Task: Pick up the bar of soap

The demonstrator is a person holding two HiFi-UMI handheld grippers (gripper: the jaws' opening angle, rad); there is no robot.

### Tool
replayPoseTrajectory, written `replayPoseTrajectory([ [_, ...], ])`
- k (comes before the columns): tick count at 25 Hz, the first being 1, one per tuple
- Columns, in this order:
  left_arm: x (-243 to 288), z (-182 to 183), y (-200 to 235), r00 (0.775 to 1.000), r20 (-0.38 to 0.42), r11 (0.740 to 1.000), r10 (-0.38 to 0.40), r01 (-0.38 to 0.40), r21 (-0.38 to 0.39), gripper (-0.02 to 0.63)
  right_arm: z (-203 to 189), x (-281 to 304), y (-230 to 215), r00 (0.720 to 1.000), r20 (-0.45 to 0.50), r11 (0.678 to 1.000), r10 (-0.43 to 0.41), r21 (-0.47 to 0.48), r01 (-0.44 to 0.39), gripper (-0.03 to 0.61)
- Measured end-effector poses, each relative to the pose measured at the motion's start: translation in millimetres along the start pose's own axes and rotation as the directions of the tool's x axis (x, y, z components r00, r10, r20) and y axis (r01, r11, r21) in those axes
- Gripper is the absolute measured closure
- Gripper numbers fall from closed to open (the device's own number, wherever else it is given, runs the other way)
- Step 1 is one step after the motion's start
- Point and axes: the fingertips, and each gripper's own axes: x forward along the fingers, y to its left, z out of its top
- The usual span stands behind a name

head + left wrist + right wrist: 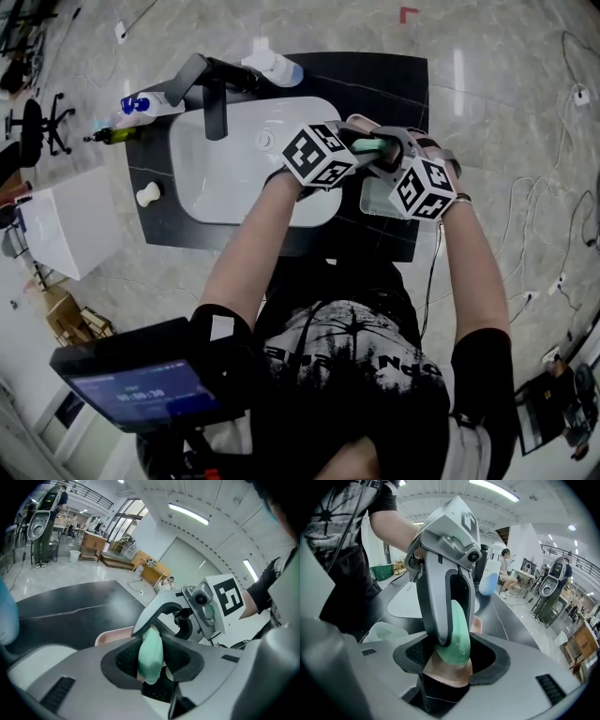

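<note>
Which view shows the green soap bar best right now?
The right gripper view: the bar of soap shows its broad face, upright between the left gripper's fingers. The left gripper view sees it edge-on; the head view only a green sliver.

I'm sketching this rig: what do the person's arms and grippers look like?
Both the left gripper and right gripper are light grey plastic shells with black textured pads. Each carries a white cube printed with black square markers. The arms are bare below black short sleeves. A thin cable trails by the right arm.
</note>
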Motion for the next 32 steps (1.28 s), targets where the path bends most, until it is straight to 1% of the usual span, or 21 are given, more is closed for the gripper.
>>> replayPoseTrajectory([
  [4,-1.0,-0.8,-0.1,1.000,0.004,1.000,-0.006,0.006,0.006,0.483,1.2,0.8,0.3,1.000,0.004,1.000,-0.010,-0.015,0.010,0.344],
  [15,-10.2,4.8,-0.8,0.999,0.041,0.999,0.024,-0.025,0.028,0.483,10.0,-2.2,-3.5,1.000,0.001,0.999,-0.031,-0.041,0.031,0.344],
  [20,-25.8,22.2,-20.9,0.997,0.067,0.998,0.040,-0.043,0.039,0.485,25.8,-27.6,-3.2,0.999,-0.005,0.997,-0.041,-0.063,0.041,0.344],
  [25,-46.7,30.5,-33.8,0.993,0.098,0.997,0.061,-0.065,0.045,0.485,46.8,-41.7,-1.1,0.999,-0.006,0.994,-0.049,-0.097,0.048,0.344],
  [32,-82.5,41.2,-54.6,0.983,0.152,0.989,0.103,-0.118,0.089,0.485,82.8,-62.6,3.4,0.995,0.000,0.981,-0.096,-0.171,0.094,0.344],
])
